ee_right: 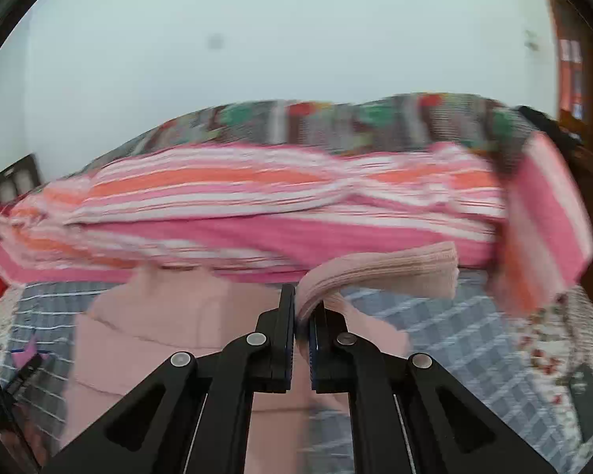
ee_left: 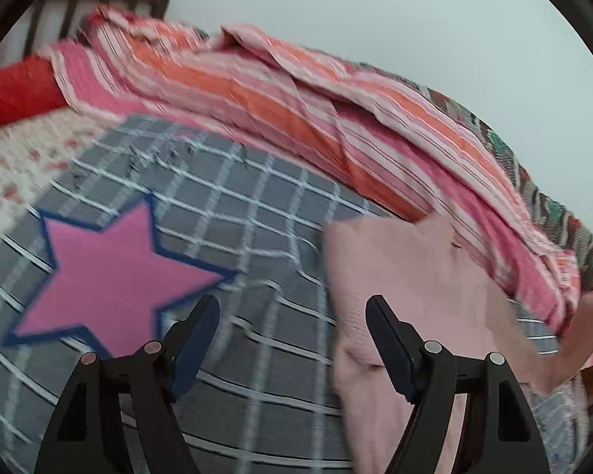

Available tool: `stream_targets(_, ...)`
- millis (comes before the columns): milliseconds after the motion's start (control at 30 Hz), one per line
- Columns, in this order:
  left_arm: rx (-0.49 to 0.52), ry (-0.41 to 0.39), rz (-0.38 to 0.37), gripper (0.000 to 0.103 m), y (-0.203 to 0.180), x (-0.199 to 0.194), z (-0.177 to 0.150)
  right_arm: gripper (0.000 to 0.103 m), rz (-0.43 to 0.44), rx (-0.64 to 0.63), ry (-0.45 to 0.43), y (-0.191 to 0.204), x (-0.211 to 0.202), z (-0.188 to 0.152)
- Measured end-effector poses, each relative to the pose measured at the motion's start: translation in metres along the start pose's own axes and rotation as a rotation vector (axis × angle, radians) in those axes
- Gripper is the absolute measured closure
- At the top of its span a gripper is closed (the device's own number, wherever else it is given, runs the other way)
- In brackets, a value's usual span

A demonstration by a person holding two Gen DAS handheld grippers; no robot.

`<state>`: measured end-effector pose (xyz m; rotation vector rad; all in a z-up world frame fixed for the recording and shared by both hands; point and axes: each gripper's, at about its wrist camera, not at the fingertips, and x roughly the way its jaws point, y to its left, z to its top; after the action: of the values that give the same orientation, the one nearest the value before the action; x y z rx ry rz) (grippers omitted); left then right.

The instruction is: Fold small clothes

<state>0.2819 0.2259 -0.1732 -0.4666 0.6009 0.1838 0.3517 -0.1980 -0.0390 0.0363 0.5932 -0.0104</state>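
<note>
A small pale pink knitted garment (ee_left: 415,296) lies on a grey checked sheet (ee_left: 257,217) with a pink star (ee_left: 110,276). My left gripper (ee_left: 292,312) is open and empty above the sheet, its right finger over the garment's left edge. In the right wrist view my right gripper (ee_right: 302,308) is shut on a ribbed edge of the pink garment (ee_right: 379,272) and holds it lifted; the rest of the garment (ee_right: 158,339) lies flat to the left below.
A bunched pink, orange and white striped blanket (ee_left: 296,91) (ee_right: 257,205) runs along the far side of the bed. A red pillow (ee_left: 16,91) and dark headboard (ee_left: 59,12) are at far left. A floral sheet (ee_right: 549,339) lies at right.
</note>
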Motion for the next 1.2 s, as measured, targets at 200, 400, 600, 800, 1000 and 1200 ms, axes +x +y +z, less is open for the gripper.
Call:
stream_targets(200, -0.019, -0.014, 0.009, 0.028, 0.018, -0.008, 0.005, 0.097, 0.122, -0.079, 0.084, 0.107, 0.042, -0.012)
stream_targets(400, -0.020, -0.001, -0.017, 0.028, 0.018, -0.006, 0.008, 0.095, 0.220, -0.109, 0.184, 0.159, 0.088, -0.050)
stream_targets(600, -0.004, 0.024, -0.068, 0.028, 0.003, -0.002, 0.003, 0.059, 0.269, -0.144, 0.194, 0.159, 0.083, -0.061)
stream_targets(800, 0.010, 0.090, -0.213, 0.028, -0.030, 0.007, -0.004, 0.039, 0.209, -0.140, 0.062, 0.095, 0.045, -0.064)
stream_targets(1000, 0.056, 0.148, -0.294, 0.028, -0.079, 0.023, -0.019, 0.039, 0.047, -0.124, 0.068, 0.018, 0.047, -0.088)
stream_targets(1200, 0.071, 0.206, -0.349, 0.019, -0.129, 0.041, -0.032, 0.039, 0.032, -0.024, 0.147, -0.035, 0.072, -0.123)
